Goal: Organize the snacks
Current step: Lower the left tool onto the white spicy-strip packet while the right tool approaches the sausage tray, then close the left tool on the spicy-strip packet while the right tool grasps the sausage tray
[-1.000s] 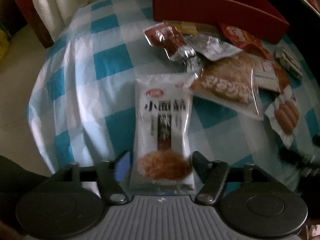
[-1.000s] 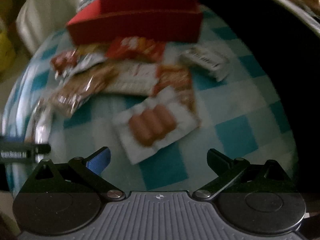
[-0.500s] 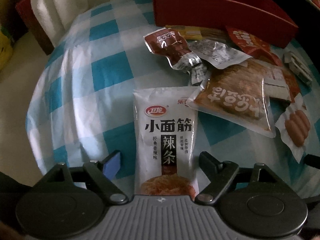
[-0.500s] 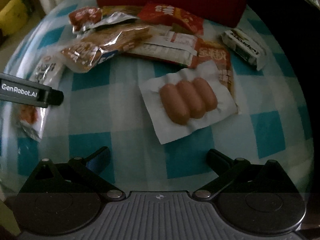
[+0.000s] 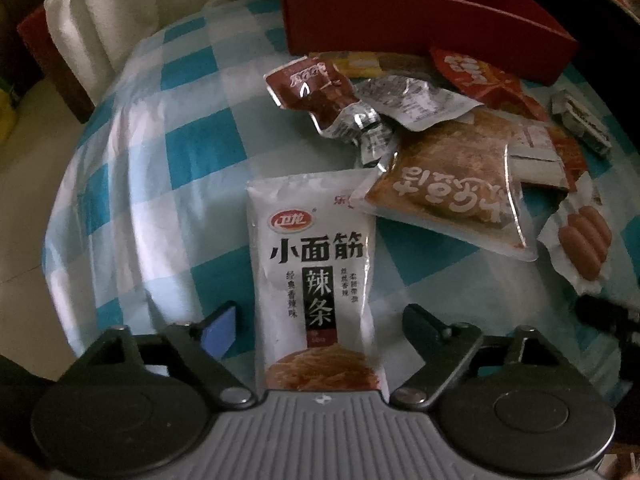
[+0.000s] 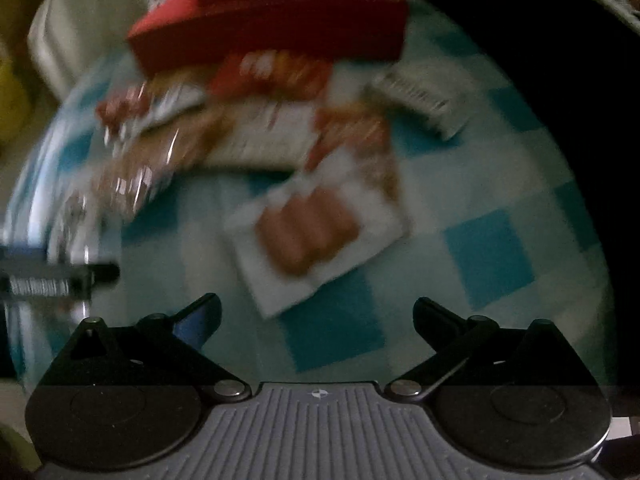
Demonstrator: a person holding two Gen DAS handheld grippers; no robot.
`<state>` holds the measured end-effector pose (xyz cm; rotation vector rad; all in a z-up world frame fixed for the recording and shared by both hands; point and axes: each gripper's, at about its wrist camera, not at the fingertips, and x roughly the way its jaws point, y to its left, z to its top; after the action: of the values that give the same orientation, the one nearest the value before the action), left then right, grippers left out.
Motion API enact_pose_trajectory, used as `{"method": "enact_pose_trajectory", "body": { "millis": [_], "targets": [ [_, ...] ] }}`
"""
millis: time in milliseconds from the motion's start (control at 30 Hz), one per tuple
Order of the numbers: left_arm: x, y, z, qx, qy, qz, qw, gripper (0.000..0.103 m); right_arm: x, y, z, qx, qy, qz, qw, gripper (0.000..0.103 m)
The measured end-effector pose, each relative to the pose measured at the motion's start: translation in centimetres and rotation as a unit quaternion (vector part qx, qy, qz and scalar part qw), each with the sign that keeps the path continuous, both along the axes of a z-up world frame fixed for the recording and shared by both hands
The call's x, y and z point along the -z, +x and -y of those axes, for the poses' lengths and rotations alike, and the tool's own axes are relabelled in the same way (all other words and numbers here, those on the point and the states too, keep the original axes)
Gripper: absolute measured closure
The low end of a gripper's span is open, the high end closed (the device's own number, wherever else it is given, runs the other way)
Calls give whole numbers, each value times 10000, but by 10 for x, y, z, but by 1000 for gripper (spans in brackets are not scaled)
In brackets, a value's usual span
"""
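Note:
A white spicy-strip packet (image 5: 316, 272) lies flat on the checked cloth, its lower end between the open fingers of my left gripper (image 5: 316, 320), which do not touch it. A clear pastry bag (image 5: 452, 196) overlaps its top right corner. A sausage pack (image 5: 580, 240) lies to the right; it also shows blurred in the right wrist view (image 6: 308, 232), just ahead of my open, empty right gripper (image 6: 316, 316). A red box (image 5: 420, 16) stands at the back, also seen in the right wrist view (image 6: 272, 24).
Several more snack packets lie in front of the box: a brown pouch (image 5: 316, 92), a silver one (image 5: 408, 100), a red one (image 5: 476, 72), a small white bar (image 6: 420, 100). The blue-and-white cloth (image 5: 160, 184) drops off at the left. The left gripper (image 6: 52, 276) shows at the right view's left edge.
My left gripper has opened wider and pulled back, so the white packet lies loose between its fingers. The right wrist view has swung and is now blurred by motion.

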<state>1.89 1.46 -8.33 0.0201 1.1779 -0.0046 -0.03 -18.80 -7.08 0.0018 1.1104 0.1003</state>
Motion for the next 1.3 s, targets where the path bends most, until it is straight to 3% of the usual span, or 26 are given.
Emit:
{"method": "enact_pose_trajectory", "body": {
  "millis": [100, 233, 367, 633, 767, 867, 1300],
  "targets": [
    [-4, -1, 0, 10, 17, 107, 9999, 39, 0, 13, -1, -213, -558, 112, 9982, 0],
    [-8, -1, -5, -113, -27, 140, 9998, 49, 2, 30, -9, -750, -521, 23, 9958, 0],
    [-8, 2, -8, -160, -86, 144, 9997, 51, 9, 48, -15, -1009, -358, -100, 9942, 0],
    [-8, 3, -6, -60, -126, 150, 9998, 51, 15, 39, -33, -1399, -741, 4, 9874, 0],
    [-9, 1, -9, -108, -190, 198, 9996, 55, 13, 37, -20, -1083, -583, -188, 9922, 1],
    [-10, 1, -14, -209, -294, 210, 9991, 59, 9, 32, -21, -1151, -594, -207, 9914, 7],
    [-15, -3, -33, -612, -556, 64, 9966, 65, -10, 29, -4, -899, 275, -106, 9955, 23]
  ]
}}
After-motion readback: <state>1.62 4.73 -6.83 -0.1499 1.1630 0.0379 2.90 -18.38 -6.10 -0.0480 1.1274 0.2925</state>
